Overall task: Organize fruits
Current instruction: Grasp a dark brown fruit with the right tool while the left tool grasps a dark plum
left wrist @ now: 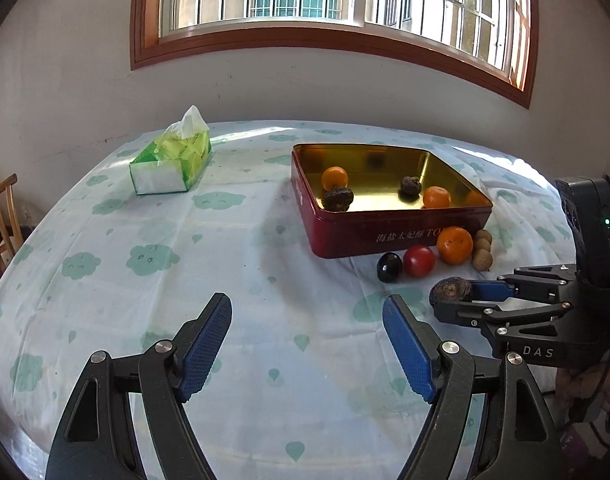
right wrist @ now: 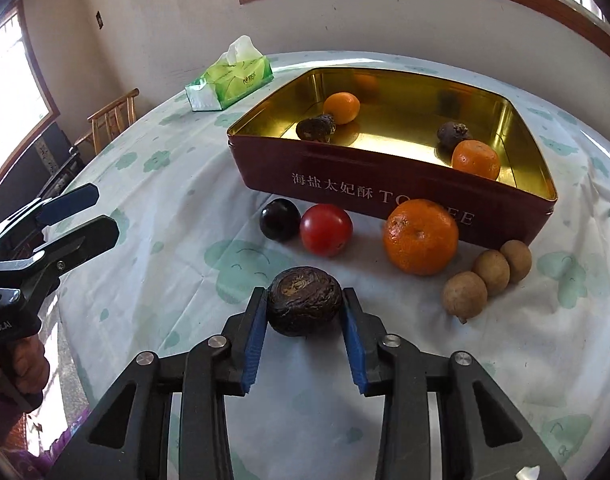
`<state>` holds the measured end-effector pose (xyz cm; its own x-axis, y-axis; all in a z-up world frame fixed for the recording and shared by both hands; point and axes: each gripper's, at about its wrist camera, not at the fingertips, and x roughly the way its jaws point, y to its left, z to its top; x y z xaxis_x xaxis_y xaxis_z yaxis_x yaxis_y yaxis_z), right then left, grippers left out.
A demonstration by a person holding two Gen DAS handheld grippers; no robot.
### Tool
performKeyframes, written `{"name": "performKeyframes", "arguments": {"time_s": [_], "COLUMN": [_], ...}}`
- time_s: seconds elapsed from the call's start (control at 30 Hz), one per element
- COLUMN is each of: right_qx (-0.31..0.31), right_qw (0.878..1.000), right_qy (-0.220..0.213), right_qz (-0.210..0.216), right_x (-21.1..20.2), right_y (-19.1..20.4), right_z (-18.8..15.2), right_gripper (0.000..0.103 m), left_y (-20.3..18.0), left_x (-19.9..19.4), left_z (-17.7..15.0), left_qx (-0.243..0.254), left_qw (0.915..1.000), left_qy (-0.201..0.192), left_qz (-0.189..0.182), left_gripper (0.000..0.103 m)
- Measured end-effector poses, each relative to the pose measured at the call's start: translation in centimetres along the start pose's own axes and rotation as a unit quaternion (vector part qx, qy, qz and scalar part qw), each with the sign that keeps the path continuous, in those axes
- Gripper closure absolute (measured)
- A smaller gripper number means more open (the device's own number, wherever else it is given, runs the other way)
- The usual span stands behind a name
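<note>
Right wrist view showed the right gripper (right wrist: 303, 312) clenched on a wrinkled dark fruit (right wrist: 304, 306) near the tablecloth; the red tin (right wrist: 345, 188) lay straight ahead beyond it. The left gripper (left wrist: 307, 344) stood released, farther off.

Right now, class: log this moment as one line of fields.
right gripper: shut on wrinkled dark fruit | left gripper: open, empty | tin: two oranges, two dark fruits inside | next, likely: fruit to tin

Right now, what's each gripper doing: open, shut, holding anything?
Left gripper: open, nothing between its jaws.
Right gripper: shut on the dark wrinkled fruit, on or just above the tablecloth.
</note>
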<state>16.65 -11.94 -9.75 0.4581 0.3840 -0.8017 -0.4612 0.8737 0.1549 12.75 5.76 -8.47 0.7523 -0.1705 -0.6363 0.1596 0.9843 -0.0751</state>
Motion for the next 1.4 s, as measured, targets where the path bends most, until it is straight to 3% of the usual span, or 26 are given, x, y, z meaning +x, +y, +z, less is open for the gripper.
{"name": "performKeyframes", "arguments": {"time_s": [0.13,0.27,0.4,0.77,0.9,1.03,1.17,1.4], "right_qx": [0.046,0.124,0.152,0.147,0.133,0.115,0.105,0.100], "right_qw": [0.998,0.988,0.981,0.983,0.986,0.988,0.988,0.988], "right_qy": [-0.050,-0.077,-0.087,-0.078,-0.069,-0.060,-0.058,-0.053], "right_qz": [-0.004,-0.055,-0.085,-0.073,-0.077,-0.088,-0.096,-0.103], "right_x": [-3.8,-6.7,-7.7,-6.7,-6.2,-5.7,-5.5,-5.5], "right_y": [-3.0,-9.1,-12.4,-12.9,-12.3,-11.7,-11.3,-11.0], "right_z": [-1.9,-3.6,-4.3,-4.4,-4.4,-4.1,-4.1,-4.1], "right_gripper": [0.070,0.070,0.069,0.068,0.068,0.068,0.068,0.068], "left_y": [-1.8,-3.9,-5.2,-6.0,-5.5,-5.0,-5.2,-5.7], "left_x": [1.6,4.8,7.5,11.3,11.5,10.6,7.9,4.4], "left_z": [0.9,1.8,2.5,3.3,3.4,3.0,2.2,1.7], "left_qx": [0.014,0.047,0.086,0.150,0.137,0.096,0.058,-0.007], "left_qw": [0.9993,0.9964,0.9895,0.9762,0.9768,0.9830,0.9929,0.9988], "left_qy": [0.010,0.039,0.070,0.110,0.105,0.100,0.054,0.022], "left_qz": [-0.034,-0.058,-0.093,-0.111,-0.127,-0.120,-0.089,-0.043], "left_gripper": [0.025,0.025,0.037,0.063,0.079,0.079,0.079,0.079]}}
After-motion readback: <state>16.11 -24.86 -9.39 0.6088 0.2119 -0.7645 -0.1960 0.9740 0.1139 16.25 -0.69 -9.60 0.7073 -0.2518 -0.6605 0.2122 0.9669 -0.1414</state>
